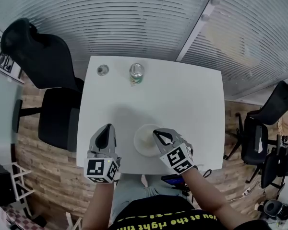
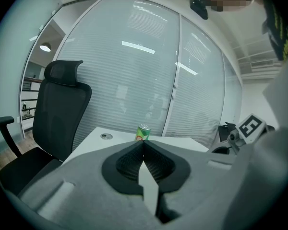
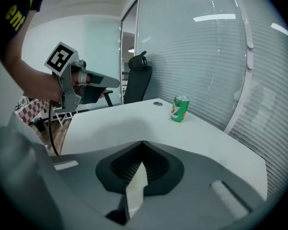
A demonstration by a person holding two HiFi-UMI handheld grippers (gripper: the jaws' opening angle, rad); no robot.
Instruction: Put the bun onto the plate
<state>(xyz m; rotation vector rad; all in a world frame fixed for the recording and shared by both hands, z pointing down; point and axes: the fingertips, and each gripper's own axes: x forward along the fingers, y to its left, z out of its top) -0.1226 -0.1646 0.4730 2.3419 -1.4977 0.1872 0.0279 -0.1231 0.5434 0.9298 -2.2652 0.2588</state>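
Both left gripper and right gripper: fingers together, empty; white table, glass walls.

The head view looks steeply down from above the person onto the whole white table, with the left gripper and right gripper close below it at the near edge. The left gripper view sits low, right behind its own jaws, and faces almost level across the tabletop toward the blinded glass wall. The right gripper view, also right behind its jaws, tilts further down and faces across the table toward the far black office chair. All three views share the tabletop and the green can; each gripper view also catches the other gripper at its edge.
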